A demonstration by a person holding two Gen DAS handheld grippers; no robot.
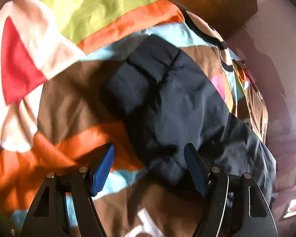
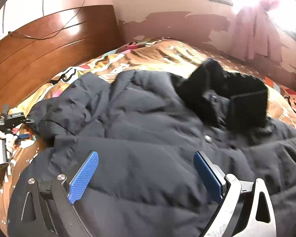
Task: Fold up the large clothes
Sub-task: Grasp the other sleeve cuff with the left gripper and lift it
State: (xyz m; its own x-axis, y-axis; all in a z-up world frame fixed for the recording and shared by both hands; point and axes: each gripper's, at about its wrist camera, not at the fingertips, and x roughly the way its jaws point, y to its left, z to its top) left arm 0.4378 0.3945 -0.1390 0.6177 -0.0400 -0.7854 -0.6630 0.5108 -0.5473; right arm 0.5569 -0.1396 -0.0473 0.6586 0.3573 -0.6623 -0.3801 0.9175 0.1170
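A dark navy puffer jacket [image 2: 148, 118] lies spread over the bed, its black fur collar [image 2: 223, 83] at the far right. One sleeve [image 1: 167, 90] stretches across the colourful bedspread [image 1: 73, 90]. My left gripper [image 1: 150, 158] hangs open just over the sleeve, its right finger above the cloth and its left finger above the bedspread, with nothing pinched. In the right wrist view the left gripper [image 2: 22, 136] shows at the far left, held by a hand [image 2: 2, 138]. My right gripper [image 2: 145, 154] stands wide open above the jacket's body, its pads off the cloth.
A brown wooden headboard [image 2: 39, 45] with a thin cable over it runs along the back left. A pink wall [image 2: 167, 25] with peeling paint and bright curtains [image 2: 256, 29] closes the far side. The bedspread [image 2: 157, 55] lies bare beyond the jacket.
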